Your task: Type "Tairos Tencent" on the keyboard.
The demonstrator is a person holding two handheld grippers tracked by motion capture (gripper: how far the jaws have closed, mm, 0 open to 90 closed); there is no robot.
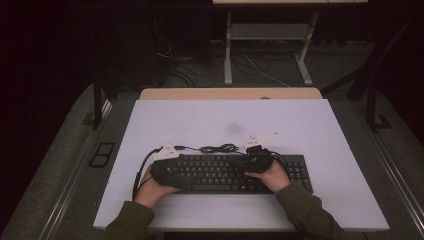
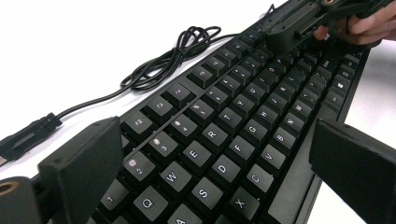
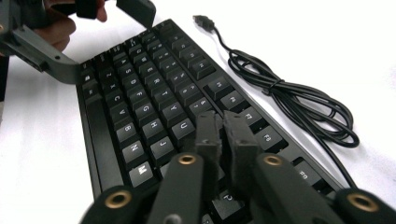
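Overhead, a black keyboard (image 1: 227,172) lies near the front edge of the white desk (image 1: 310,125), its loose cable (image 1: 220,148) coiled just behind it. The left gripper (image 1: 167,165) sits over the keyboard's left end and the right gripper (image 1: 257,160) over the keys right of centre, each carried by a hand coming in from the bottom.

Along the left gripper (image 2: 205,158) in its own view, the jaws stand spread wide, one to either side of the letter keys, with nothing pinched between them; the keyboard (image 2: 233,121) stretches away under them, and the cable (image 2: 163,65) with its plug (image 2: 28,135) lies on the desk beyond.

From the right gripper (image 3: 226,140) in its own view, the jaws are pressed together into one blunt tip hovering just over the keys near the right-hand letters of the keyboard (image 3: 154,98).

Judging by this, the shut tip serves as a finger for pressing keys. To do it well, come straight down on one keycap's centre so neighbours stay untouched, and keep the spread left jaws clear, or steadying the keyboard.
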